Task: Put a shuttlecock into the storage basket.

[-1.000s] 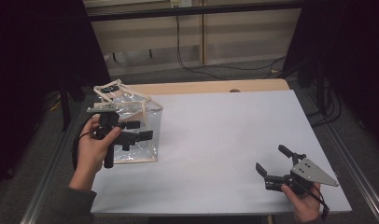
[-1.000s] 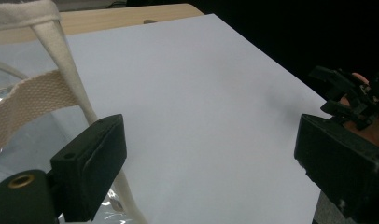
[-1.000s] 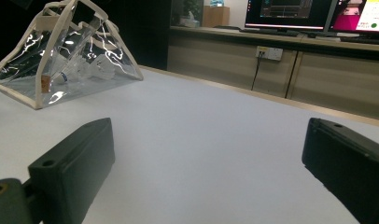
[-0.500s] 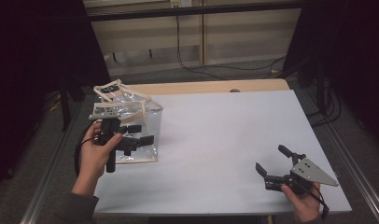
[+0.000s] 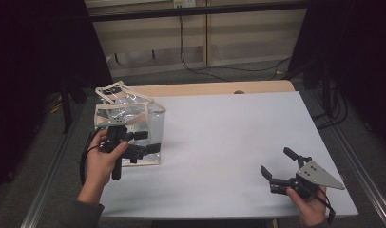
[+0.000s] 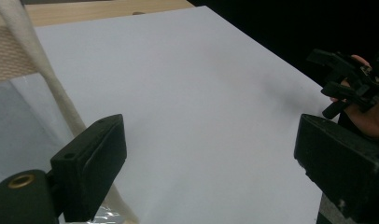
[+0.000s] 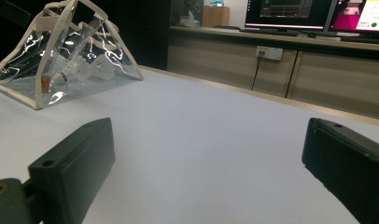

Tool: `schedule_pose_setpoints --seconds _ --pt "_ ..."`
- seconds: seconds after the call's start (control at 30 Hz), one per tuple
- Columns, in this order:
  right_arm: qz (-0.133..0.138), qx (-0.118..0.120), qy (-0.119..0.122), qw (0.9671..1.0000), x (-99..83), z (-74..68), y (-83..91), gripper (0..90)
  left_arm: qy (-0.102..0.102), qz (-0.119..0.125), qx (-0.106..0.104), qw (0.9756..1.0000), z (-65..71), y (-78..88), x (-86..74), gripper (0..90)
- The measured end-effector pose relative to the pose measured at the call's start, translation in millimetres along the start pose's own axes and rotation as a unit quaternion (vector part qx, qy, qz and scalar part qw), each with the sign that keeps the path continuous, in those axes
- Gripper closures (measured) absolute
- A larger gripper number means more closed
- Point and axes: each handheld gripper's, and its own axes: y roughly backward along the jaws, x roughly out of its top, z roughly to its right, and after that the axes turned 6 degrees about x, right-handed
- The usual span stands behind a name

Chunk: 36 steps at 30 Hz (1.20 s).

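A clear plastic bag (image 5: 127, 118) with cream trim stands on the left of the white table top (image 5: 229, 128). In the right gripper view the bag (image 7: 68, 56) holds white shuttlecocks (image 7: 96, 65). My left gripper (image 5: 149, 141) is open, held at the bag's near right side with nothing between its jaws. The bag's cream strap (image 6: 43, 79) runs past its left jaw in the left gripper view, where the left gripper (image 6: 215, 158) faces the bare table. My right gripper (image 5: 276, 161) stands open and empty near the front right corner, far from the bag.
A strip of wooden table edge (image 5: 215, 89) runs along the far side. Metal rails (image 5: 367, 166) flank the table. Cables (image 5: 200, 66) lie on the floor behind. Monitors (image 7: 290, 11) stand on a far counter. The other hand's gripper (image 6: 351, 79) is seen across the table.
The left hand has drawn its gripper a little toward the near edge, from over the bag to its front side. The right gripper has stayed still.
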Motion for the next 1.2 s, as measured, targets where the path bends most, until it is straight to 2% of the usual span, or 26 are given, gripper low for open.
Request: schedule_pose_setpoints --seconds 0.17,0.5,0.8,1.2 --pt "0.0 0.001 -0.001 1.0 0.2 -0.2 0.0 2.4 -0.002 0.005 -0.006 1.0 0.5 -2.3 -4.4 9.7" --pt "0.001 0.0 -0.001 1.0 0.2 -0.1 0.0 2.4 -0.008 0.009 0.002 0.9999 -0.5 -2.3 -11.3 9.6" --pt "0.001 0.0 -0.001 1.0 0.0 -0.2 0.1 2.4 -0.01 0.018 -0.001 0.9998 -1.1 -2.0 -16.5 9.3" --pt "0.002 0.0 -0.001 1.0 0.3 -0.3 0.1 2.4 -0.012 0.018 0.002 0.9997 -2.0 -2.1 -23.6 8.8"
